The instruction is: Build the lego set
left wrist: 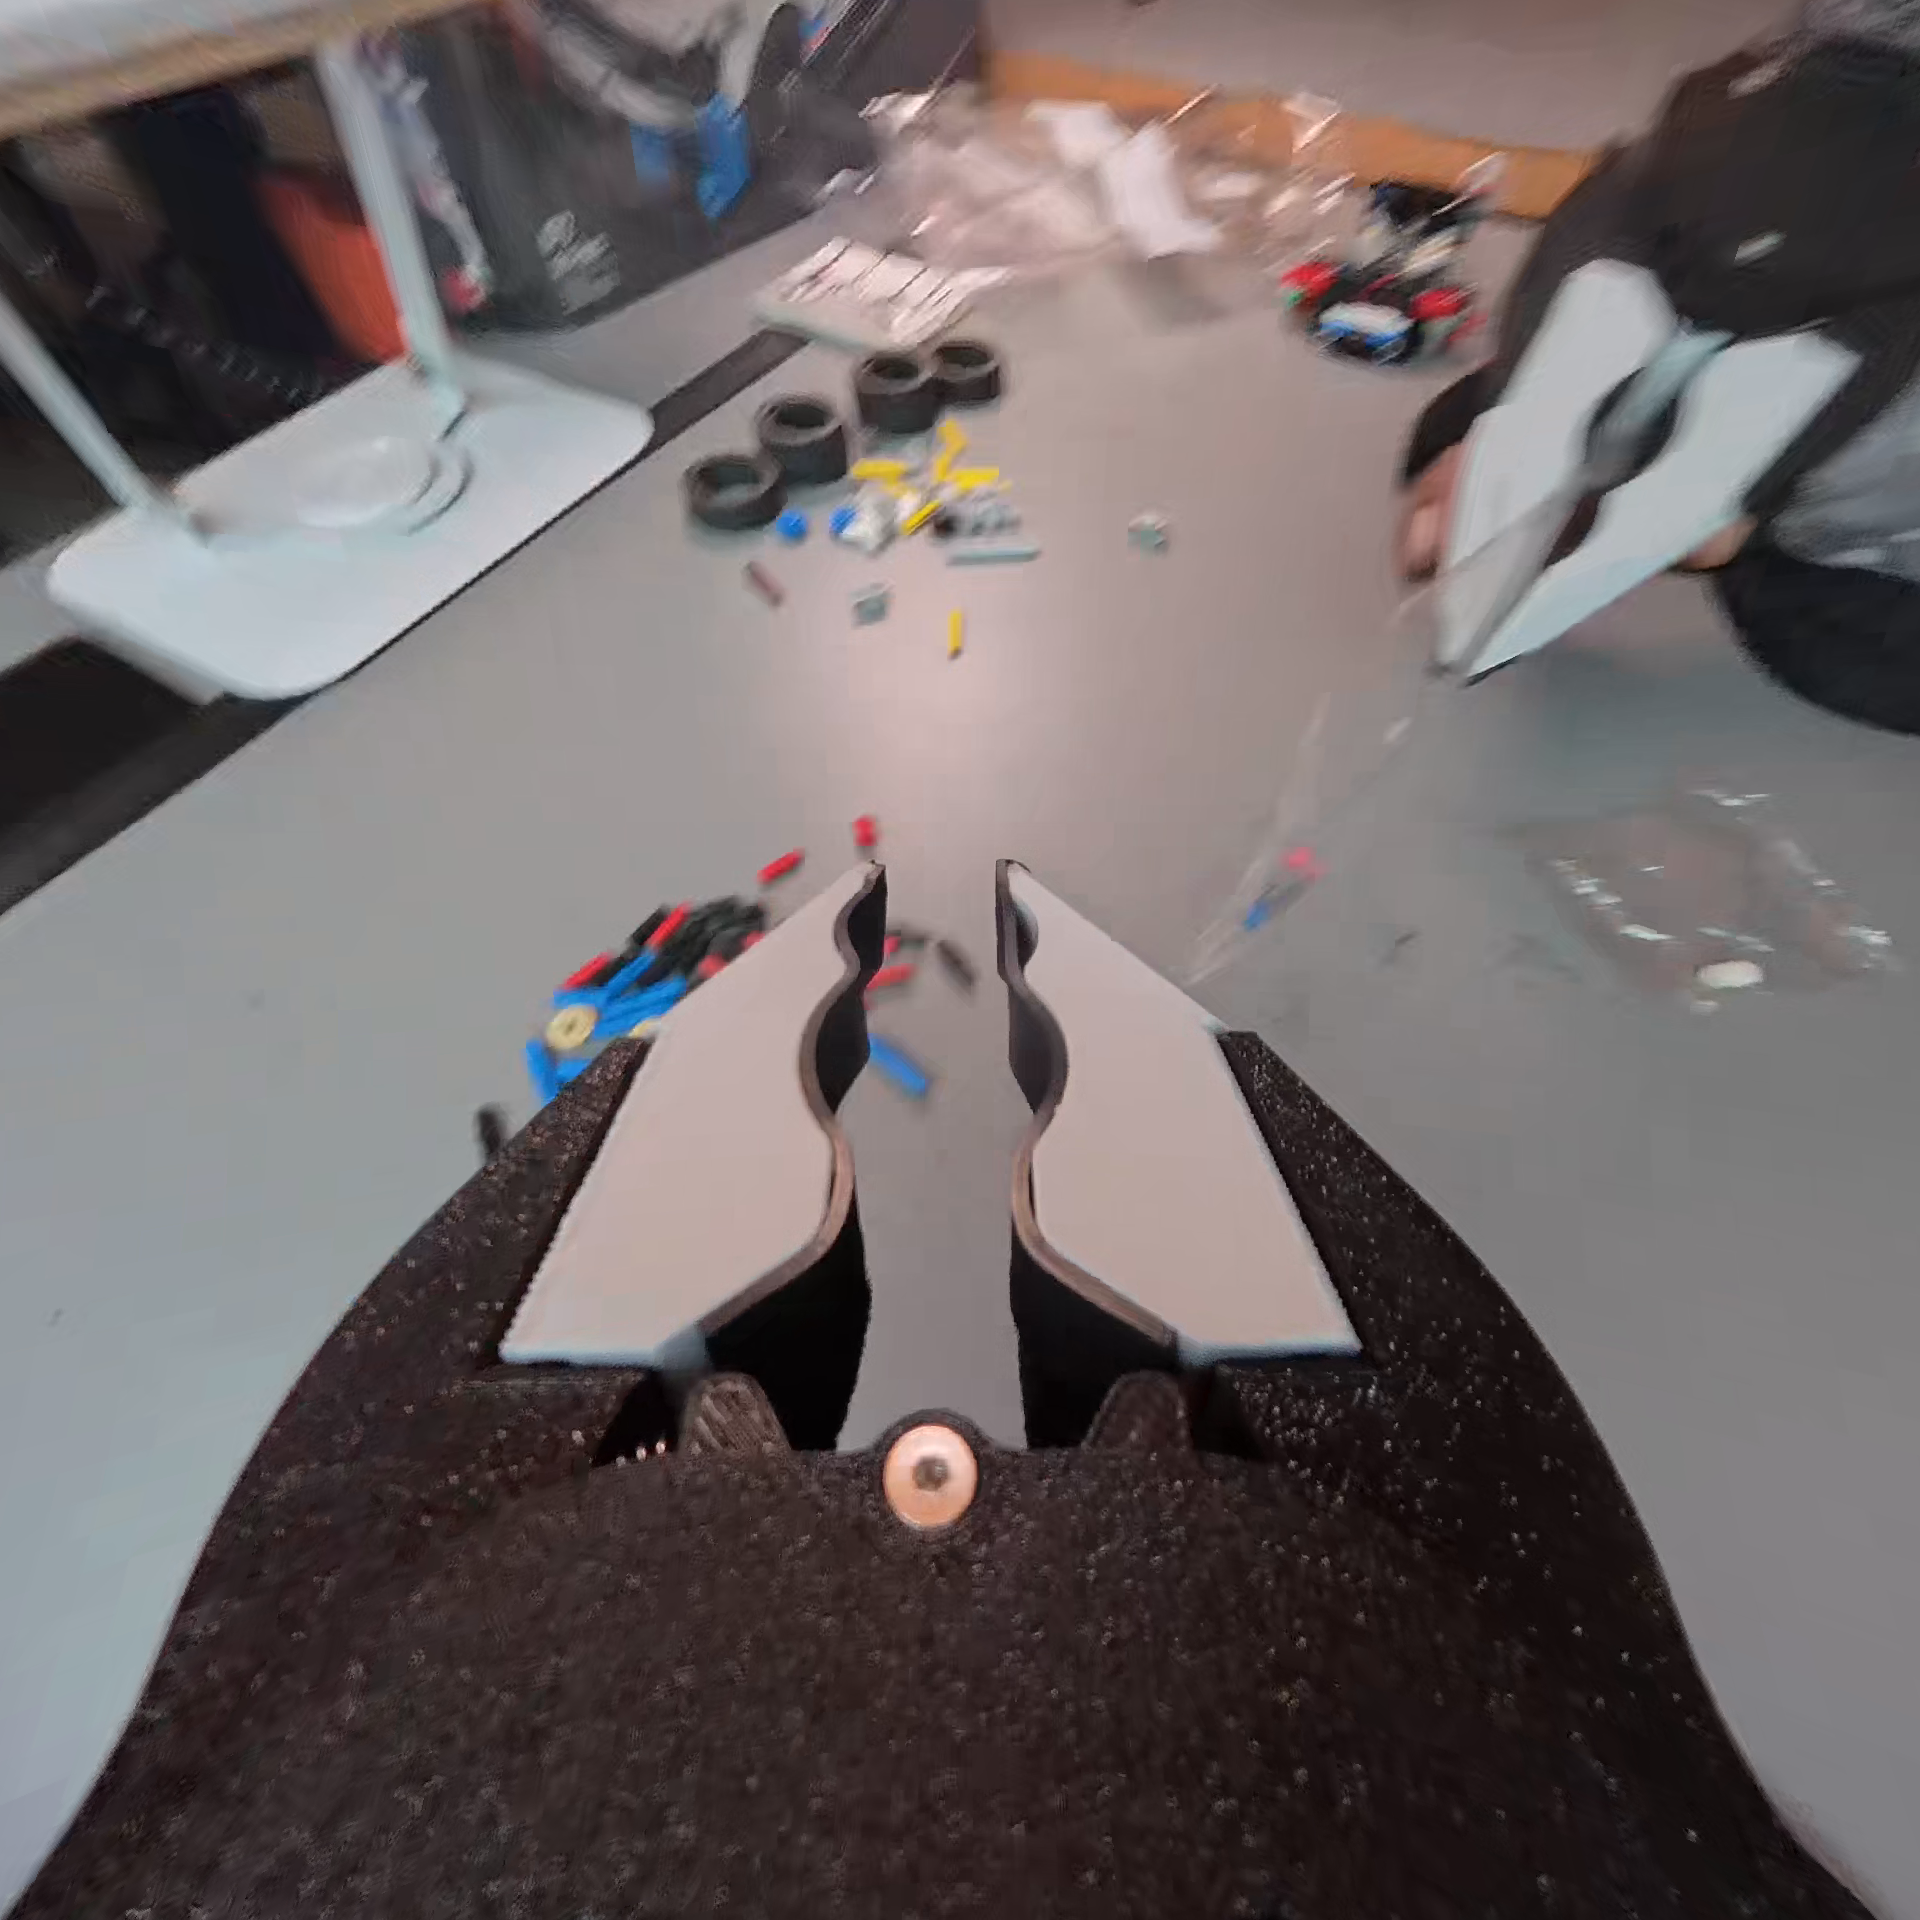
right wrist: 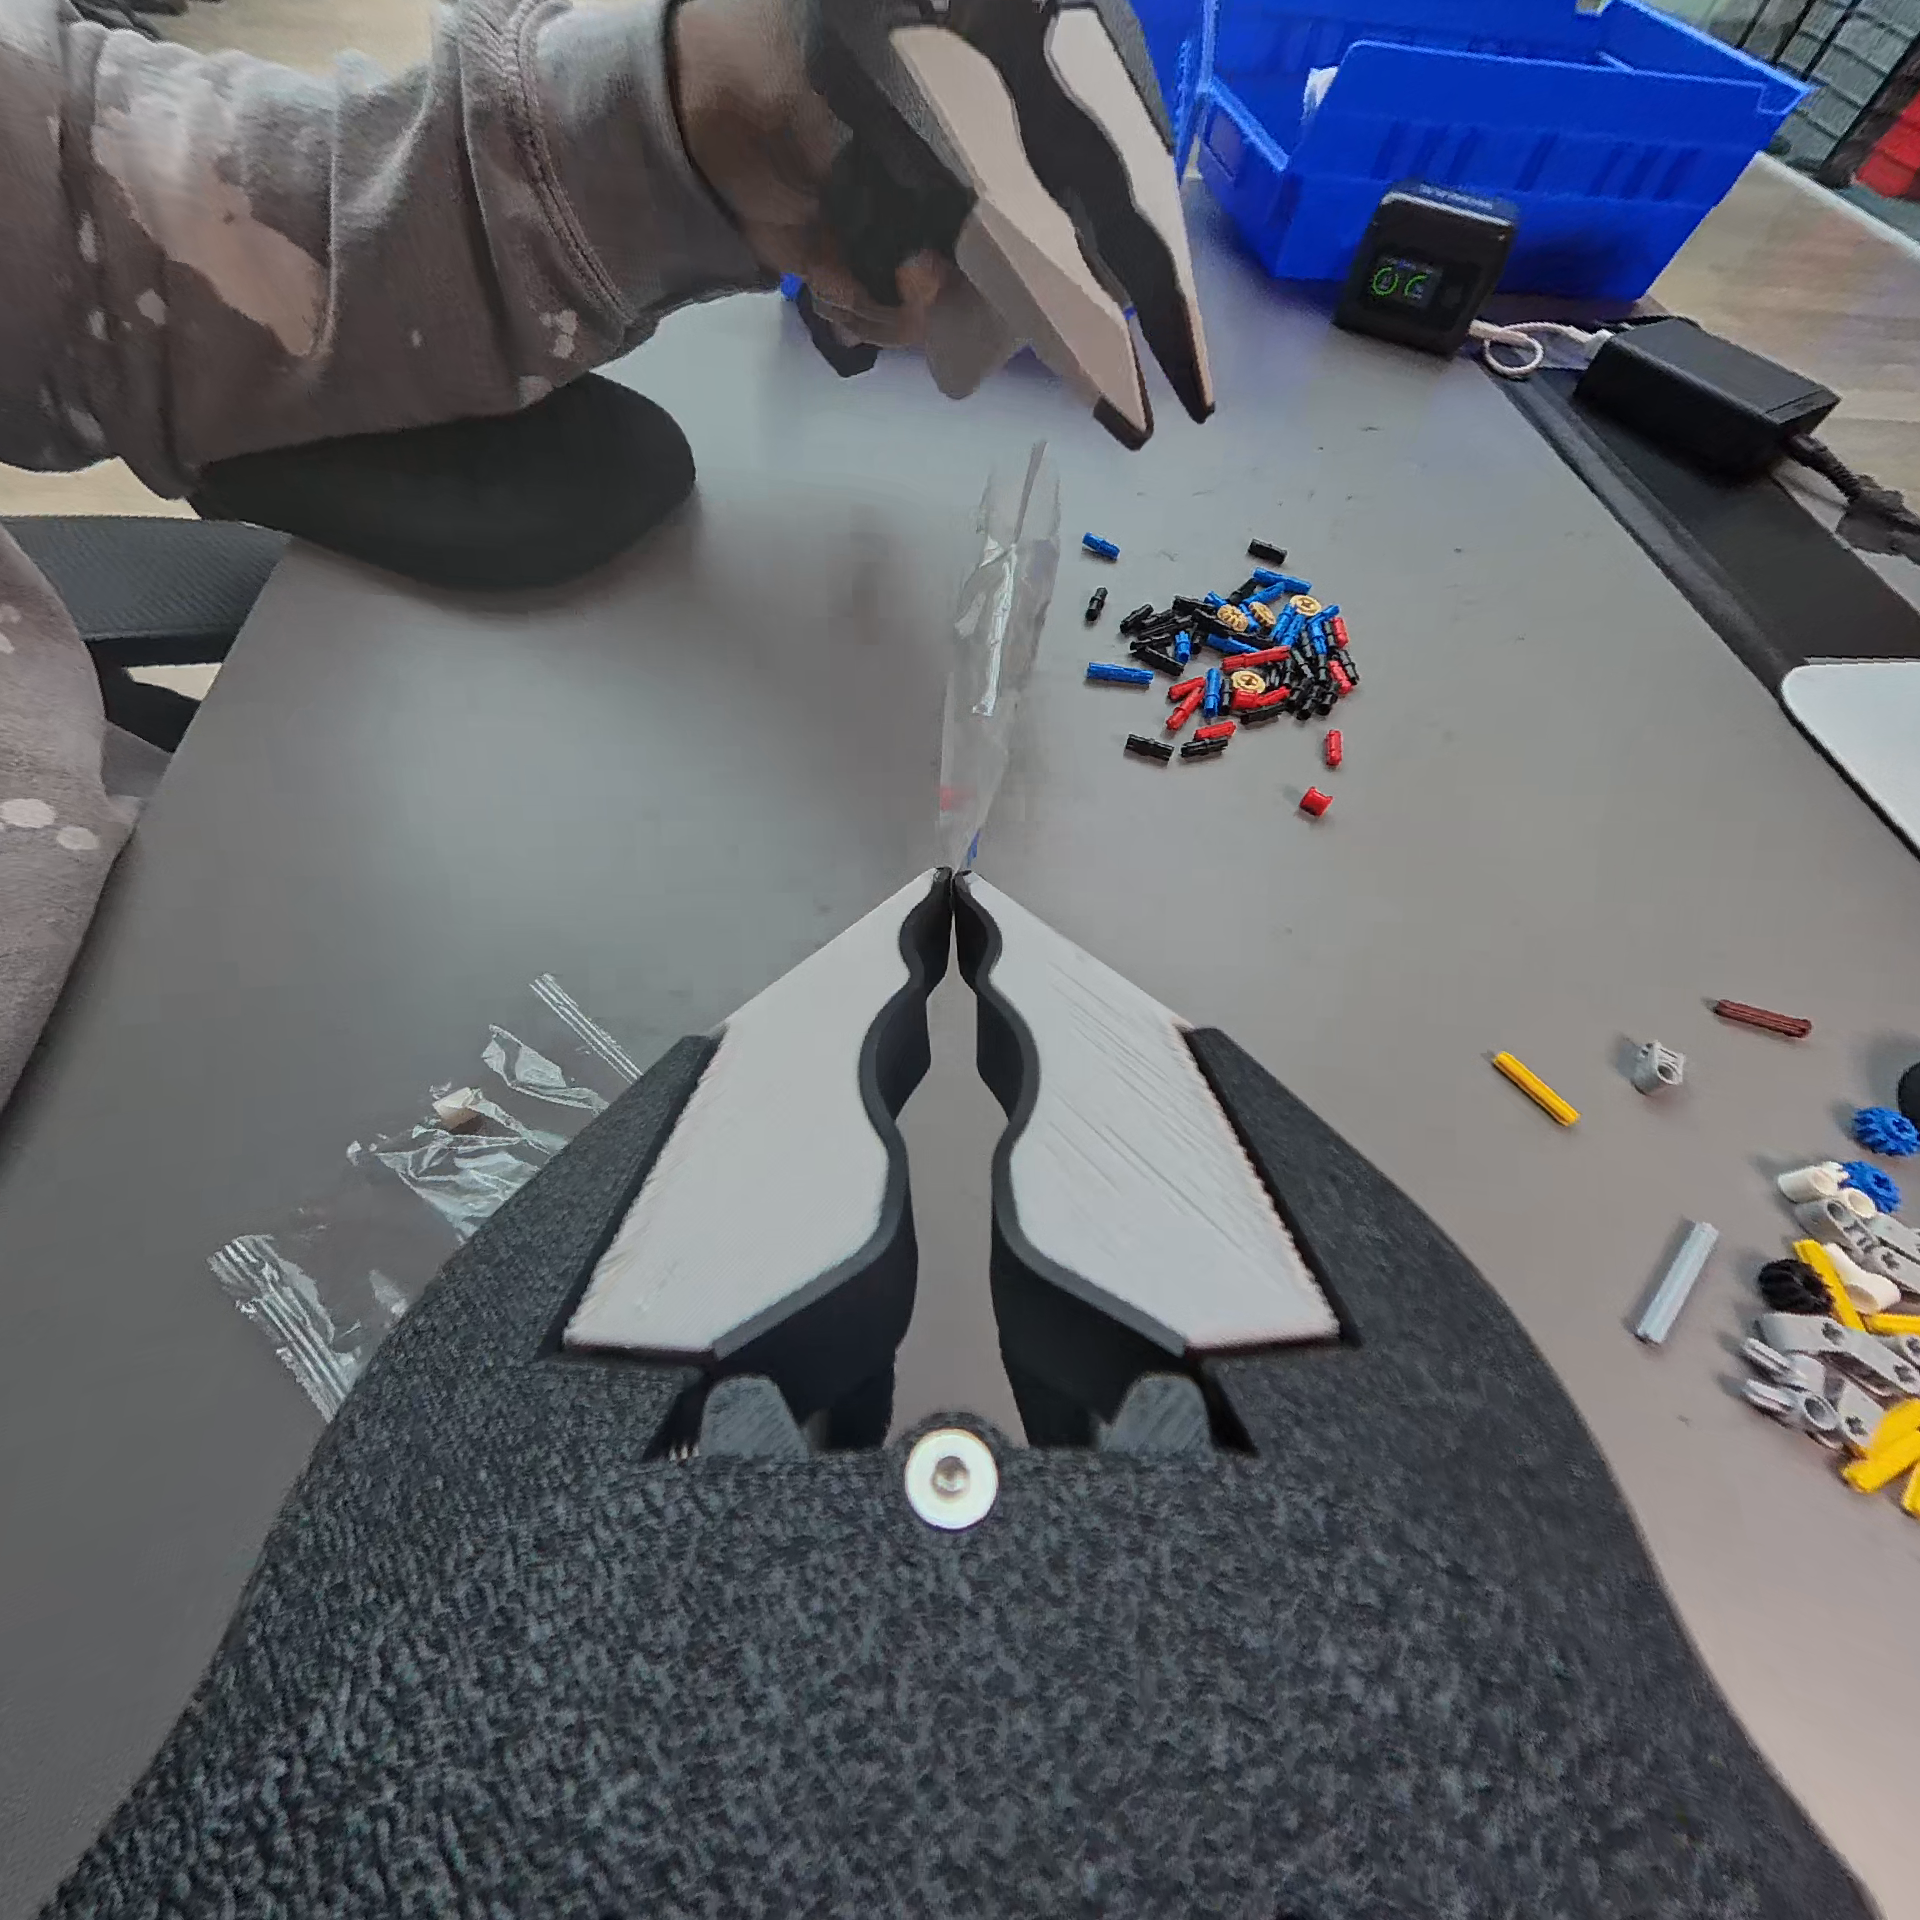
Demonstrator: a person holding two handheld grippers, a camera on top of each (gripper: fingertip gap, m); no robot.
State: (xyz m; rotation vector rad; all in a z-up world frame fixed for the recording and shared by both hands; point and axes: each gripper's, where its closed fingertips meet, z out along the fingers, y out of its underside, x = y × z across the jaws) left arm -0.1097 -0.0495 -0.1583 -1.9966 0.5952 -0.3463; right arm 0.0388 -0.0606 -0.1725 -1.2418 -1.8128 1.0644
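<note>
Right gripper [right wrist: 951, 875]: jaws clenched, tips pinching one edge of a clear plastic bag [right wrist: 992, 665]. Left gripper [left wrist: 940, 873]: released, clear gap between its fingers, nothing in it.

Key relation is bag vs. left gripper. In the right wrist view the bag's long axis runs straight away from the right tips toward the far side, and its free end stops just short of the left gripper, which hangs above the table with its tips pointing down at it. Near, but apart. The bag is blurred, so I can't tell how taut it is. From the left wrist view it trails down from the right gripper at far right, with what look like a red and a blue piece inside.

Pin pile [right wrist: 1236, 655] (blue, red, black and a few tan bits) lies on the grey table [right wrist: 623, 831], just right of the bag in the right wrist view. In the left wrist view it sits under and left of the left fingers. So the left gripper is nearer to both the pile and the bag's free end.

My read: the bag is being emptied and the build itself hasn't begun at this spot. The left gripper is the obvious one to take the free end.

An empty bag [right wrist: 447, 1164] lies flat, near left of the right gripper. Tyres [left wrist: 831, 436] are far off.
</note>
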